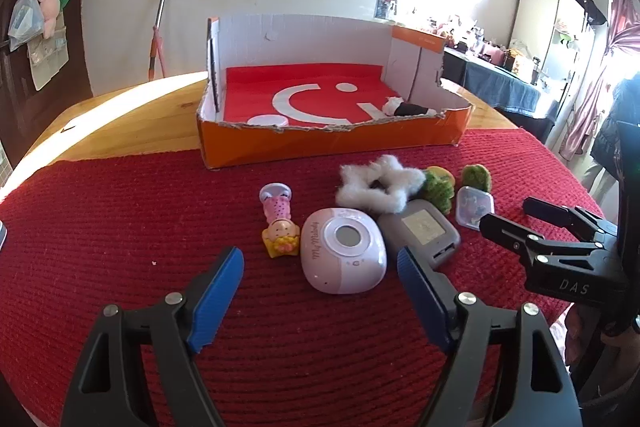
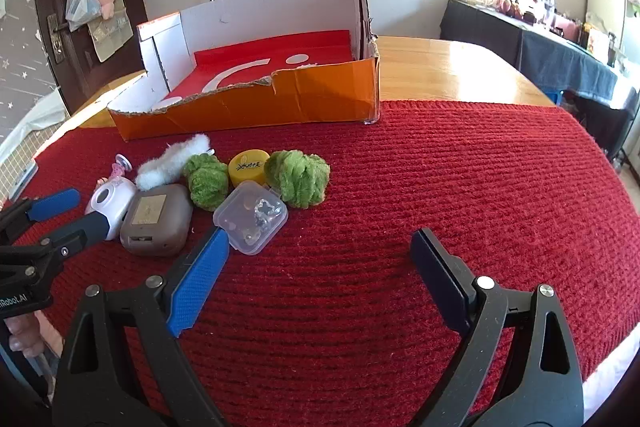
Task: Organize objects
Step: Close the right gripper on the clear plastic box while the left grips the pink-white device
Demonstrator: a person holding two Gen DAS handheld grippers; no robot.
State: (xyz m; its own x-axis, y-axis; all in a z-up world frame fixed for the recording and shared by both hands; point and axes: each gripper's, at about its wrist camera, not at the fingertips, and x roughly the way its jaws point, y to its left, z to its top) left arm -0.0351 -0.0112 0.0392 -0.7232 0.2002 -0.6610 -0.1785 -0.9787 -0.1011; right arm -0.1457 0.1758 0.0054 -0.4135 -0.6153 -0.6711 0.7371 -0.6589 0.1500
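Note:
On the red knitted mat [image 1: 120,227] my left gripper [image 1: 320,263] stands open around a pink rounded device [image 1: 344,259], its blue pads clear of both sides. Beside the device lie a grey device [image 1: 424,231], a pink doll figurine [image 1: 280,223] and a white fluffy scrunchie [image 1: 380,183]. My right gripper [image 2: 320,243] is open over bare mat, its left fingertip just short of a clear plastic case [image 2: 252,217]. Two green fluffy balls [image 2: 298,177] and a yellow tin [image 2: 248,167] sit behind the case. The orange box [image 2: 248,107] stands further back.
The box has a red lining and holds a black-and-white item [image 1: 408,109] and a white round lid [image 1: 267,122]. A wooden table [image 2: 448,71] extends past the mat. The mat's right half [image 2: 480,187] is bare. A hand grips the left tool at the frame's edge.

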